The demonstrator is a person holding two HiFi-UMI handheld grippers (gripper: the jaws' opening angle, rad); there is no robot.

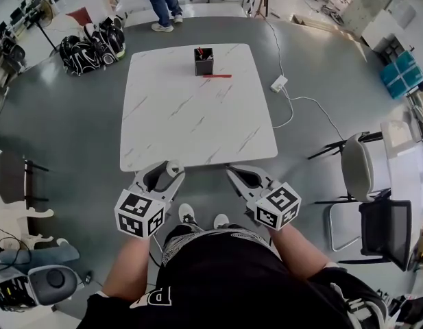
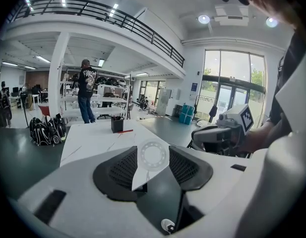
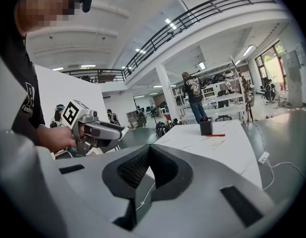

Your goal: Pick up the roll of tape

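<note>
Left hand-held gripper [image 2: 153, 151] is pinching the tape [image 2: 153, 144] across its rim, right hand-held gripper [image 3: 149, 152] pressed together, empty; I reckon it's light, stiff, slick, so hold gently

White marbled table [image 1: 197, 125], black box [image 1: 203, 61], thin red stick [image 1: 217, 76] beside.

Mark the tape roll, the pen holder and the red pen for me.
tape roll [image 2: 153, 143], left gripper view, upper rim.
pen holder [image 1: 203, 63], head view, front wall.
red pen [image 1: 217, 76], head view, mid-barrel.
</note>
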